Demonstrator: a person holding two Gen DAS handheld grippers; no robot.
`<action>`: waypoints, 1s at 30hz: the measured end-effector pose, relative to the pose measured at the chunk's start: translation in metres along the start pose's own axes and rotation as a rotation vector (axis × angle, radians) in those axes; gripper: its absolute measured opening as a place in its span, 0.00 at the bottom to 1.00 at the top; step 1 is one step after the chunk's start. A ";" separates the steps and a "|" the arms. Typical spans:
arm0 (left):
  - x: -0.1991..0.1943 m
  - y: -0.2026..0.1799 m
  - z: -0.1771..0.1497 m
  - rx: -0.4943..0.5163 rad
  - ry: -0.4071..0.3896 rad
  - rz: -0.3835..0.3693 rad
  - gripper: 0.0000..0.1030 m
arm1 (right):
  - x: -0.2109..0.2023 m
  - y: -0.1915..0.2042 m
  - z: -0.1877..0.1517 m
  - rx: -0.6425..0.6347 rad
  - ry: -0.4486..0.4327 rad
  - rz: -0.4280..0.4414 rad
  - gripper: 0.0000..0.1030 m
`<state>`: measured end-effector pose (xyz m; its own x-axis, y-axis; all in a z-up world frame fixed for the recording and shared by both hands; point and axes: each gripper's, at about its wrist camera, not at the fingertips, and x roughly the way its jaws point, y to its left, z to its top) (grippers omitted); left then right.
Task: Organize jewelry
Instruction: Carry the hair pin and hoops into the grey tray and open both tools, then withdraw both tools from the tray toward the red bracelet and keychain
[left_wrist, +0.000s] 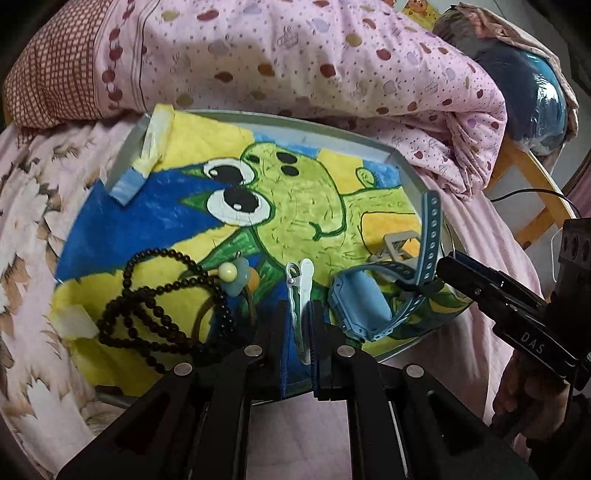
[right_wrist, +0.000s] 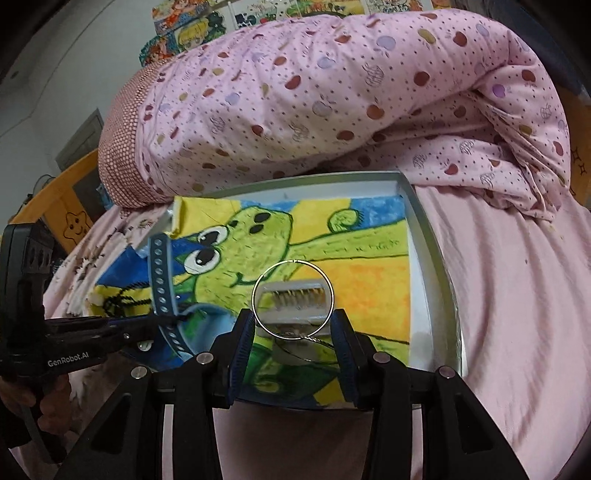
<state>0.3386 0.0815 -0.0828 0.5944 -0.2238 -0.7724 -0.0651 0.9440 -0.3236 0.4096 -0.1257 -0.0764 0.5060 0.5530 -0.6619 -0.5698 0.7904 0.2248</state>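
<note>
My tray sits on the pink bed sheet, w/ the rolled apple-print quilt pressed right up against its far rim – that's the main bulk in the way at the back. A blue plastic-wrapped bundle lies beyond the quilt's end, and comic pictures hang on the wall behind. The tray is lined w/ a frog drawing, corners taped down. In it: black bead necklace looped at the near left, a flower charm touching it, a white hair clip in the middle, a blue watch to its right w/ one strap sticking up, and a white comb clip just beyond the watch. A thin wire ring shows around that comb clip in the right wrist view. My left tongs have the fingers close together on either side of the hair clip's near end – can't tell if they're actually pinching it. My right tongs are spread wide, tips either side of the comb clip, not touching it.
</note>
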 end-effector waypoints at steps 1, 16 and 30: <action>0.001 0.000 0.000 -0.004 -0.001 0.002 0.07 | 0.001 0.000 -0.001 -0.001 0.003 -0.002 0.40; -0.049 -0.008 -0.001 -0.041 -0.162 -0.024 0.67 | -0.050 -0.002 0.003 -0.003 -0.071 -0.066 0.77; -0.132 -0.025 -0.044 -0.001 -0.306 0.078 0.95 | -0.164 0.052 -0.025 -0.113 -0.286 -0.073 1.00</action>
<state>0.2268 0.0766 0.0033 0.8012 -0.0668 -0.5946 -0.1209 0.9552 -0.2701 0.2805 -0.1814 0.0257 0.7007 0.5599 -0.4422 -0.5854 0.8055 0.0923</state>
